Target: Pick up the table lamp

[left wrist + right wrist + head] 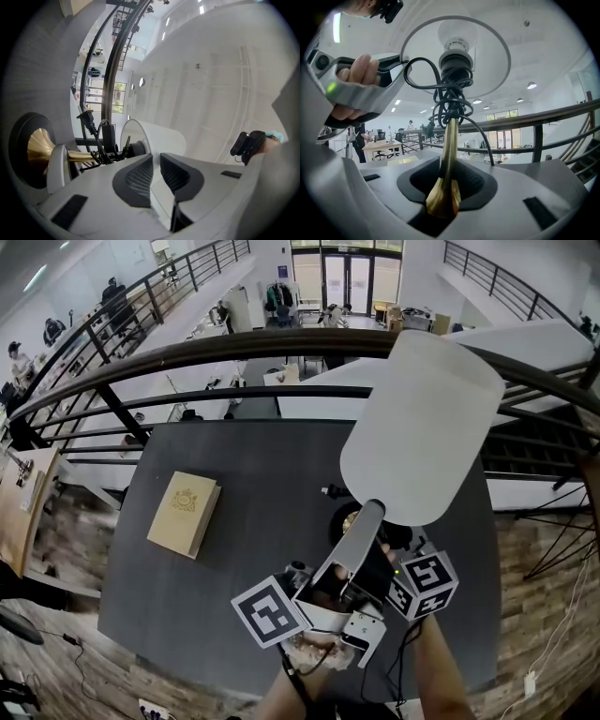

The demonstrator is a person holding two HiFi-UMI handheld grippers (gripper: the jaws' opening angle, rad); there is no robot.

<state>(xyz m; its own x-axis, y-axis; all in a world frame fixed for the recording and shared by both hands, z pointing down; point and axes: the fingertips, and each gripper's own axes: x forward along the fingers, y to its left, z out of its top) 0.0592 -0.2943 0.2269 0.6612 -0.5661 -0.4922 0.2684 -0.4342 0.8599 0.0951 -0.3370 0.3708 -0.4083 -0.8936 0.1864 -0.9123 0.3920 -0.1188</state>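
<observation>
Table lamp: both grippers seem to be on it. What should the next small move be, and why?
Probably raise both grippers together, slowly and evenly. The right gripper is shut on the brass stem, the left gripper pinches the white shade at its rim, and the cord is coiled on the stem, so nothing trails. Whether the base has left the table is unclear.

Open-plan office on a mezzanine: dark railing [281,341], desks [377,146] beyond it, people [114,298] about, glass doors [347,277].
</observation>
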